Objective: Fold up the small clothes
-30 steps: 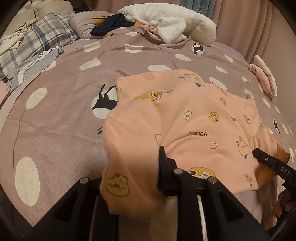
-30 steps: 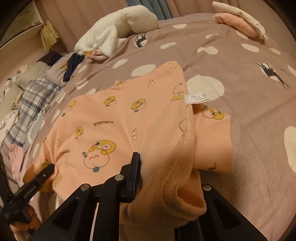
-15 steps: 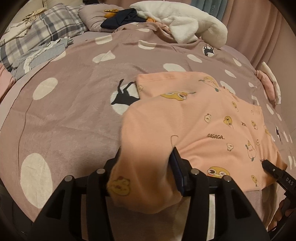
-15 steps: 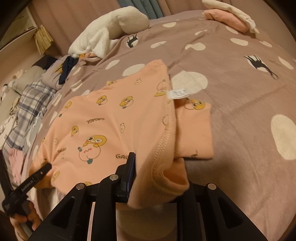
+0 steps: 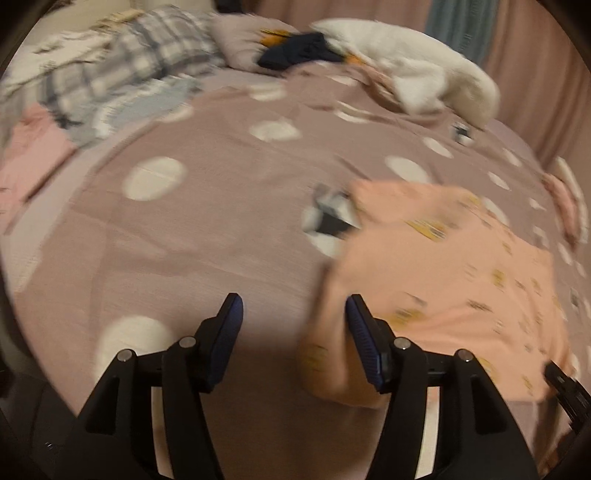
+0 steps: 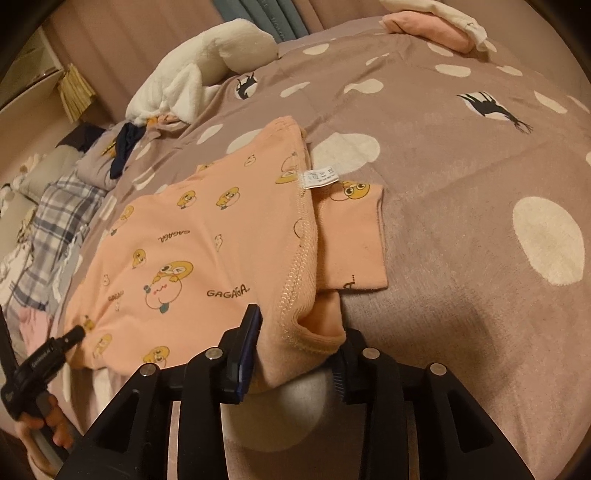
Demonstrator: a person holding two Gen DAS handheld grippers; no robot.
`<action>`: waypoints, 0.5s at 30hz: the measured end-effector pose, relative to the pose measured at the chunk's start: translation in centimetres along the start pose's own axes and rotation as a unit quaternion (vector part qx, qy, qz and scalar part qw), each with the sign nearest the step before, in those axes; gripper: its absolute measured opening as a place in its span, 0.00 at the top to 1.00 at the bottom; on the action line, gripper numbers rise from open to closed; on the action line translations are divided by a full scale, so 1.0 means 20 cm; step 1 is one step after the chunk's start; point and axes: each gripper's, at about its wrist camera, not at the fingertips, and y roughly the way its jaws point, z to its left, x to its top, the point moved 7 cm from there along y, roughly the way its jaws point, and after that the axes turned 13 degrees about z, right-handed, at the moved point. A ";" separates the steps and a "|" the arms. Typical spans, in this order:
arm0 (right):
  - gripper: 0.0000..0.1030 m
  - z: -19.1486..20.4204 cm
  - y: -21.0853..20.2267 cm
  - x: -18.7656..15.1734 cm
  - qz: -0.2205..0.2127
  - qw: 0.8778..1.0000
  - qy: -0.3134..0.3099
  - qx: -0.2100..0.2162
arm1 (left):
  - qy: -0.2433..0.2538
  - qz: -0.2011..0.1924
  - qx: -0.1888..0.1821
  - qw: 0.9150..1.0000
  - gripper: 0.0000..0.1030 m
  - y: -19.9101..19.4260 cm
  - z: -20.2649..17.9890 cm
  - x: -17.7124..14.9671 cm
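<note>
Left wrist view: the left gripper (image 5: 293, 334) is spreading its jaws, letting go of the peach cartoon-print cotton shirt (image 5: 461, 280) at lower right. The right gripper (image 6: 297, 345) is parting too, hem slack between. Judging by this, the fold is being laid on the dotted mauve bedspread (image 6: 461, 229).

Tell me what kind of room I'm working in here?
Most likely a bedroom: the peach shirt lies on a bed with a spotted mauve cover, a plaid pillow and loose clothes are piled at its far end, and curtains hang behind it.
</note>
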 end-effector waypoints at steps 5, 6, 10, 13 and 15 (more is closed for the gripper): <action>0.50 0.04 0.01 0.00 -0.004 1.000 -0.015 -0.016 | -0.032 0.036 -0.028 0.998 0.40 0.06 0.10 0.02; 0.43 0.05 0.02 0.00 -0.004 1.000 -0.021 -0.018 | -0.034 0.038 -0.032 0.998 0.38 0.07 0.10 0.02; 0.25 0.14 0.06 0.00 -0.003 0.996 -0.060 -0.065 | -0.027 0.031 -0.011 0.999 0.22 0.08 0.12 0.01; 0.18 0.18 0.09 0.01 -0.006 0.990 -0.086 -0.110 | -0.020 0.030 0.007 0.999 0.12 0.09 0.14 0.00; 0.16 0.18 0.10 0.02 -0.009 0.989 -0.085 -0.122 | -0.019 0.032 0.006 0.999 0.10 0.09 0.16 0.00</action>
